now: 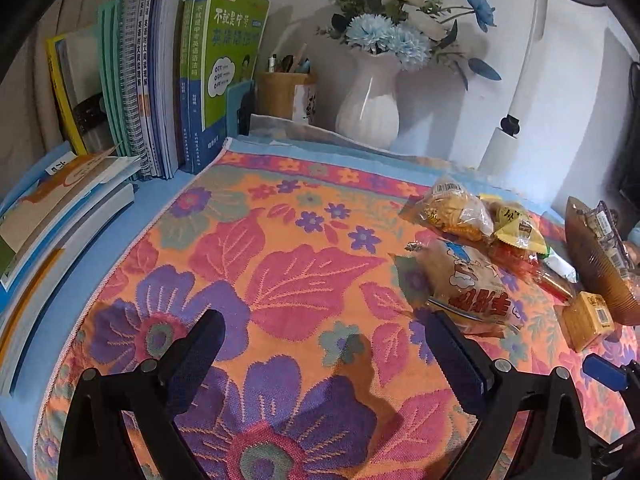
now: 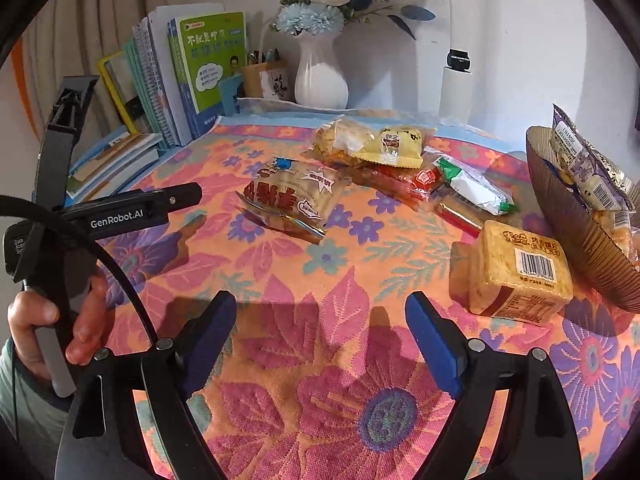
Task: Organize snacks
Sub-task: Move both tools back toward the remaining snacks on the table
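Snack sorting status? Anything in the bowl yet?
Done: a few packets already sit in the ribbed bowl. In hand: nothing; left gripper and right gripper have open, empty jaws. Left: bread bag, cracker pack and mixed packet pile on the cloth.

Soft, even indoor light is falling from above, casting blurred shadows of the jaws on the floral cloth (image 2: pixel 320 264). Fisheye curvature is bending the dark-vignetted edges; the white vase (image 1: pixel 370 100) is showing slight glare.
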Demonstrator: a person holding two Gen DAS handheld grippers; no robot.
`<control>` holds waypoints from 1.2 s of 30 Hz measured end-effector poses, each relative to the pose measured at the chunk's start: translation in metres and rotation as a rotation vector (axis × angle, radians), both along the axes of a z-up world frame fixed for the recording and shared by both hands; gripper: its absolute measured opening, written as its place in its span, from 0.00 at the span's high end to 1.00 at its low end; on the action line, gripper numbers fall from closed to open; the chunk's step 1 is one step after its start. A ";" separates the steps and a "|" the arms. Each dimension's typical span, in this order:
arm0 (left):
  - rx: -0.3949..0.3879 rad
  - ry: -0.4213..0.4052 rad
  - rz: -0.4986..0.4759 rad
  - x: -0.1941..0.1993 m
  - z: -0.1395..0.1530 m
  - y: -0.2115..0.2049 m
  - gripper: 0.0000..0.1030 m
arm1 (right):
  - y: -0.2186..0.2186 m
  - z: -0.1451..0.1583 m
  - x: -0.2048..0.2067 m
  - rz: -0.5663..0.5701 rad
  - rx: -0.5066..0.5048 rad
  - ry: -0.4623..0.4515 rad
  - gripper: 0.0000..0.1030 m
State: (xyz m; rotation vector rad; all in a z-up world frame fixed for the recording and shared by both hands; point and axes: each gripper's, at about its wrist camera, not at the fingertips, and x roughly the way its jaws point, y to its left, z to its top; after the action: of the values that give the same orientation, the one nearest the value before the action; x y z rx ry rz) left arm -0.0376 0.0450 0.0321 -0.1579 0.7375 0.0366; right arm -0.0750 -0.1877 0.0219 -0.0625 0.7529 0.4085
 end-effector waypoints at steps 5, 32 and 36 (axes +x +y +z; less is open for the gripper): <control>-0.015 -0.014 0.004 -0.004 0.001 0.001 0.04 | 0.000 -0.002 0.001 -0.009 -0.014 0.009 0.16; -0.075 -0.033 0.007 -0.010 0.003 0.005 0.04 | 0.004 -0.006 0.004 -0.013 -0.060 0.036 0.16; -0.077 -0.032 0.006 -0.010 0.003 0.006 0.04 | 0.005 -0.006 0.003 -0.011 -0.062 0.036 0.16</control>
State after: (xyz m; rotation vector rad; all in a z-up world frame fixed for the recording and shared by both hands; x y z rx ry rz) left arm -0.0471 0.0509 0.0349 -0.2335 0.7073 0.0119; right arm -0.0719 -0.1824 0.0161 -0.1095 0.8009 0.3770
